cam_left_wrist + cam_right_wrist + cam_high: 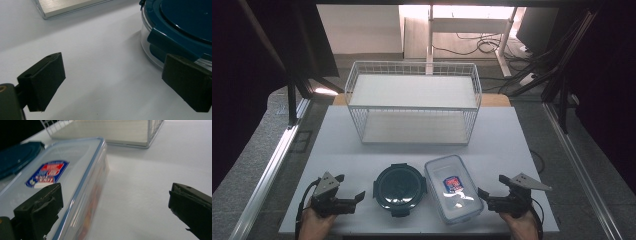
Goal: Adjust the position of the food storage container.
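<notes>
Both grippers rest low at the near edge of the white surface, each held in one of the person's hands. On the left, the left gripper has its black jaws spread wide with nothing between them; in the left gripper view one jaw sits just beside the wall of a round container, which has a clear body and a dark teal clip-on lid. On the right, the right gripper also has its jaws spread wide and empty, pointing toward a rectangular clear container with a blue-rimmed lid and a red and blue label. In the right gripper view one jaw stands in front of that container's lid, though contact cannot be judged. These two containers lie side by side between the grippers, close together. Farther back on the surface stands a white wire rack with two shelves.
</notes>
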The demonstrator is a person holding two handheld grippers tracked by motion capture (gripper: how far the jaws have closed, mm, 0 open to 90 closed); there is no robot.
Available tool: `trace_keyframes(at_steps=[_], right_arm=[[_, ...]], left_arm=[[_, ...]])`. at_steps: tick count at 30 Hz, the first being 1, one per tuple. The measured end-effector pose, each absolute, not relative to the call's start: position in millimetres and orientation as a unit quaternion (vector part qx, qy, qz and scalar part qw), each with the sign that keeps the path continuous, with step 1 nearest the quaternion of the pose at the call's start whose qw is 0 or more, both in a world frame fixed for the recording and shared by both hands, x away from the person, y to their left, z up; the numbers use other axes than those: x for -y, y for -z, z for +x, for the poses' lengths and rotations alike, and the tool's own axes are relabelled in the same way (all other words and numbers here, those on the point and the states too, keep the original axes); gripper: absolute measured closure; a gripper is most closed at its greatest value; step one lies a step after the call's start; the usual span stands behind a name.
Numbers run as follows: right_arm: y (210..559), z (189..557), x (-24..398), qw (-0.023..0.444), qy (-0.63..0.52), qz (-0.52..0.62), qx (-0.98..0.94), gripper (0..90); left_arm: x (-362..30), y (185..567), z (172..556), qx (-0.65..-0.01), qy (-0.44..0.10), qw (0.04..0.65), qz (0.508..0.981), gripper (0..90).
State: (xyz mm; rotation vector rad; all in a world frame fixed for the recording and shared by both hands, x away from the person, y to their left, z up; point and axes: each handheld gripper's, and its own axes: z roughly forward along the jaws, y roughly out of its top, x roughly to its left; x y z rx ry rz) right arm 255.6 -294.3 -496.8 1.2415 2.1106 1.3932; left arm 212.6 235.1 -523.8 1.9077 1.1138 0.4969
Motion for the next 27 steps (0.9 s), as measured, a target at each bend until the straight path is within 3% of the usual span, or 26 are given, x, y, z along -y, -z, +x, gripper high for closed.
trace_keyframes(at_steps=[23,27], right_arm=[[495.6,255.8,293.8,0.146,-0.49,0.451,-0.732,0.0],[492.9,253.9,292.3,0.152,-0.492,0.448,-0.731,1.8]], left_arm=[[-235.9,522.6,215.6,-0.463,-0.145,0.448,0.751,4.9],[-234.7,512.7,211.3,-0.454,-0.142,0.467,0.745,10.2]])
